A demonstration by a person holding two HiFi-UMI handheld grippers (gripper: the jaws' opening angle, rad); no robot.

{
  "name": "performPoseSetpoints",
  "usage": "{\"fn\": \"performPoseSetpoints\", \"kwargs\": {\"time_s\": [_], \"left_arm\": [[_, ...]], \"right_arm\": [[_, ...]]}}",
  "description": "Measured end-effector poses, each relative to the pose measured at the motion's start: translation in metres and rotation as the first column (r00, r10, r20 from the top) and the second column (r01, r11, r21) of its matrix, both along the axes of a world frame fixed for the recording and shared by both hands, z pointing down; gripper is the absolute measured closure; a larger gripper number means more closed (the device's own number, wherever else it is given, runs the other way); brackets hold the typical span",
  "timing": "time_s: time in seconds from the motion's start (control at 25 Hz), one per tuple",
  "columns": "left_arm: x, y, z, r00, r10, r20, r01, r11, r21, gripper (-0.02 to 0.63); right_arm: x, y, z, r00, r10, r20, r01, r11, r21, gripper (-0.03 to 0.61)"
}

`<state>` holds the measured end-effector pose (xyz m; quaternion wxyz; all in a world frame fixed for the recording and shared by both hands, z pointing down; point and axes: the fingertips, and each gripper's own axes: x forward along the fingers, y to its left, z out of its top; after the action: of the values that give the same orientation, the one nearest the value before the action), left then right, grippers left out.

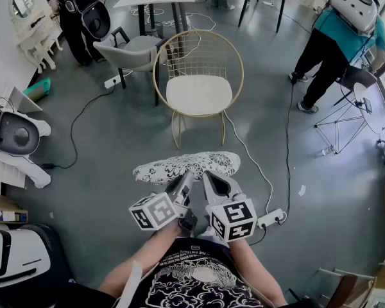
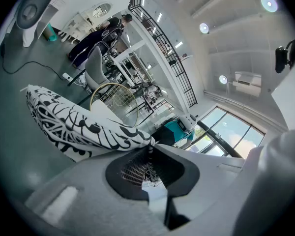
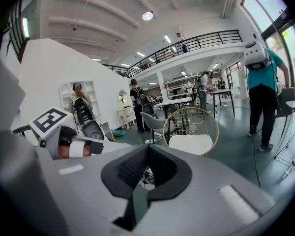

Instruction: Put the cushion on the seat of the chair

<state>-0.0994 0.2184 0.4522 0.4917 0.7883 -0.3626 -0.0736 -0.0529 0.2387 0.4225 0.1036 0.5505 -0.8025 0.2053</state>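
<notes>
No legible text, labels or numbers anywhere (shirt print (image 1: pixel 191 262) too blurred)

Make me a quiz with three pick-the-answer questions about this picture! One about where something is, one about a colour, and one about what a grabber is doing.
1. Where is the cushion compared with the chair?
A) lying on it
B) held up in front of it
C) tucked underneath it

2. What colour is the chair's frame?
A) gold
B) red
C) blue

3. What are the left gripper's jaws doing?
A) standing wide open
B) pinching the cushion's edge
C) pinching a cable

Answers:
1 B: the cushion hangs short of the chair, which is bare.
2 A: the wire hoop shines gold.
3 B: the left gripper view shows patterned cloth clamped between closed jaws.
</notes>
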Motion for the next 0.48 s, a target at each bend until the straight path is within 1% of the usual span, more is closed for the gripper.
{"fn": "performPoseSetpoints", "kwargs": {"time_s": [0.2,0.48], "left_arm": [[-0.024,-0.002,0.000,1.000,0.003,-0.018,-0.003,1.000,-0.009,0.588],[-0.038,-0.013,0.001,0.999,-0.001,-0.041,0.001,1.000,-0.012,0.588]], "right_arm": [[-0.024,-0.001,0.000,1.000,0.005,-0.012,-0.006,1.000,-0.009,0.580],[-0.037,-0.008,-0.002,1.000,0.014,-0.027,-0.014,1.000,-0.008,0.580]]}}
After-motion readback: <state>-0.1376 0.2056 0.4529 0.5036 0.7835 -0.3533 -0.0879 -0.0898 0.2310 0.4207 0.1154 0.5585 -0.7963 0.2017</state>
